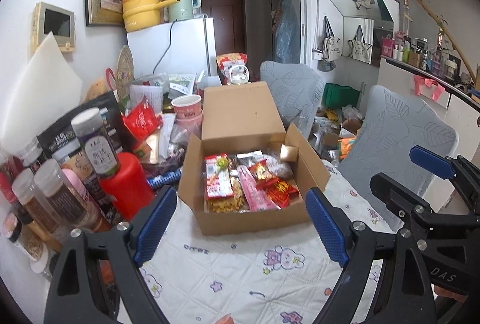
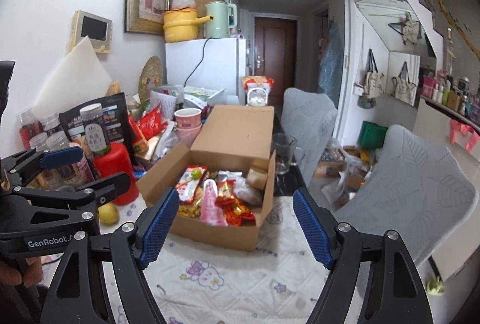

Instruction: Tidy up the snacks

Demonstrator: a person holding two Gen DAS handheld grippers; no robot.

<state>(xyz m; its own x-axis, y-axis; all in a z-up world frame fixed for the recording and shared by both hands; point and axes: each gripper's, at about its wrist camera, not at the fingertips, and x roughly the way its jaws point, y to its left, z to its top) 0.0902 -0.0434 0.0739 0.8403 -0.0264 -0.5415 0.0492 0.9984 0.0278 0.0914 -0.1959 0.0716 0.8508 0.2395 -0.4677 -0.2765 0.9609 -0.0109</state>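
Observation:
An open cardboard box (image 1: pixel 255 223) sits on the quilted table cover, lid flap up, also in the right wrist view (image 2: pixel 216 234). Inside lie several snack packets: a red-and-white packet (image 1: pixel 217 178), a pink packet (image 1: pixel 256 192), red wrappers (image 1: pixel 279 186). My left gripper (image 1: pixel 240 222) is open and empty, held just short of the box's near wall. My right gripper (image 2: pixel 237 222) is open and empty, also in front of the box. The right gripper shows at the right of the left wrist view (image 1: pixel 405 177), and the left gripper at the left of the right wrist view (image 2: pixel 90 168).
Left of the box stand several jars (image 1: pixel 96 143), a red container (image 1: pixel 126 183), a black pouch and stacked paper cups (image 1: pixel 187 109). A yellow fruit (image 2: pixel 108 213) lies by the red container. A glass mug (image 2: pixel 283 152) stands right of the box. Grey chairs (image 2: pixel 402 189) are on the right.

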